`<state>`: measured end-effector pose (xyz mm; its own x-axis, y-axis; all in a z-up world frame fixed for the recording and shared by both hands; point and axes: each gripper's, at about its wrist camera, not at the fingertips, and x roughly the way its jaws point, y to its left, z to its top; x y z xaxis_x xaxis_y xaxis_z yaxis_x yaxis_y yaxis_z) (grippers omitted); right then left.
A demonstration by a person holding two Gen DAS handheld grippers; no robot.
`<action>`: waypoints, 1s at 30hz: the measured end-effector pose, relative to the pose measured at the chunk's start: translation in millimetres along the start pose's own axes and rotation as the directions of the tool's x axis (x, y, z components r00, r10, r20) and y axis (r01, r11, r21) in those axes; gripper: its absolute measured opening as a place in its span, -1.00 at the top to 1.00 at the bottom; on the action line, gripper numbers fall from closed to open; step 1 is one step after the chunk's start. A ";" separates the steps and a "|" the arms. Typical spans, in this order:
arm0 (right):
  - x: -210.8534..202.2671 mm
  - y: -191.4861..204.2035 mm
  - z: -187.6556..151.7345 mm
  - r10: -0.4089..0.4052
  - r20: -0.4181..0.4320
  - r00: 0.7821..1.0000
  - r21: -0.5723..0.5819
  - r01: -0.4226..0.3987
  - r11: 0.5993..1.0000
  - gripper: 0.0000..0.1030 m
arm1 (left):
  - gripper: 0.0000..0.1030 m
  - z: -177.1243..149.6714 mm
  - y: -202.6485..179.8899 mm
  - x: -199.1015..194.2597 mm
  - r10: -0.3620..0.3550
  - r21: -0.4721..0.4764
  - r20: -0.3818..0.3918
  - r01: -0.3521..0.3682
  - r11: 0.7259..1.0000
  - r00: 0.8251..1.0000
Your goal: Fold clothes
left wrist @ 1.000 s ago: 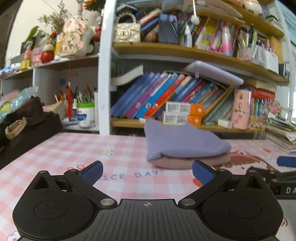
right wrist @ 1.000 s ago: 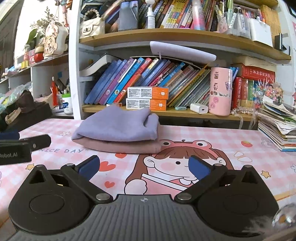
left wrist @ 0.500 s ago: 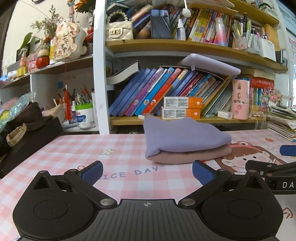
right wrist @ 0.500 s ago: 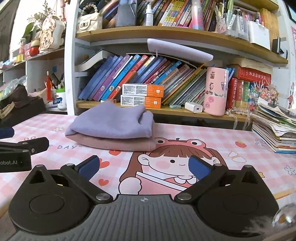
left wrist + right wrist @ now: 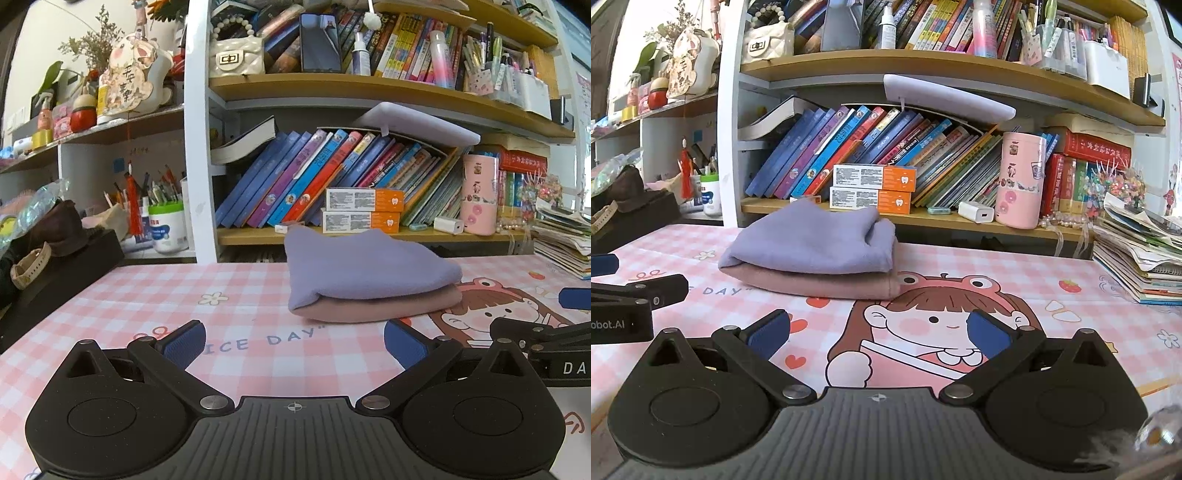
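Both grippers empty, jaws spread wide: left gripper (image 5: 293, 341) and right gripper (image 5: 879, 330) hover low over the mat (image 5: 147, 295), side by side, neither touching cloth. The clothes are stacked on the mat ahead of me: purple garment (image 5: 812, 243) folded on top of the pink garment (image 5: 820, 286), the pile lying between the grippers and the shelf (image 5: 923, 218). From the left wrist view the pile sits ahead and slightly right; from the right wrist view, ahead and left. Judgement: the folding looks finished, or close to it; both pieces are compact and their edges roughly line up, though the purple one has a raised bulge at its right end. I see no unfolded garment in either view, so I cannot tell whether more remains. If anything, the next move calls for pressing the top layer flat or squaring the stack, which means approaching from both sides with the jaws low and nipping only the edges so the folds are not dragged open. Surroundings: leaning books (image 5: 314, 177) and two orange boxes (image 5: 871, 188) just behind the pile, a pink cup (image 5: 1019, 181), a paper stack (image 5: 1137, 258) to the right, a dark bag (image 5: 55, 258) to the left. None blocks the approach; the shelf edge limits reach behind the pile.
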<state>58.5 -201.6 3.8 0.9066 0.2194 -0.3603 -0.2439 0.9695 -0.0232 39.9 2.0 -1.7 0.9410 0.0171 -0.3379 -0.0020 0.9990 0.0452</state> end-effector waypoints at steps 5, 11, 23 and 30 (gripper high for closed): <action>0.7 1.0 0.1 0.002 -0.003 1.000 -0.006 -0.002 1.000 -1.00 | -1.00 0.1 -1.3 0.6 -0.003 0.009 -0.002 0.003 1.000 1.000; 1.0 1.6 0.4 0.002 -0.005 1.000 -0.006 -0.002 1.000 -1.00 | -1.00 0.0 -2.4 0.7 -0.006 0.016 -0.005 0.006 1.000 1.000; 1.3 2.4 -0.2 0.000 -0.011 1.000 -0.005 0.000 1.000 -1.00 | -1.00 0.2 -2.5 1.4 -0.015 0.013 -0.007 0.015 1.000 1.000; 1.6 2.2 0.1 0.001 -0.012 1.000 -0.005 -0.001 1.000 -1.00 | -1.00 0.6 -2.6 1.8 -0.018 0.013 -0.012 0.018 1.000 1.000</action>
<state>59.5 -199.1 3.3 0.9024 0.2190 -0.3711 -0.2463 0.9688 -0.0272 41.8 -0.5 -1.9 0.9369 0.0001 -0.3497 0.0191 0.9985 0.0514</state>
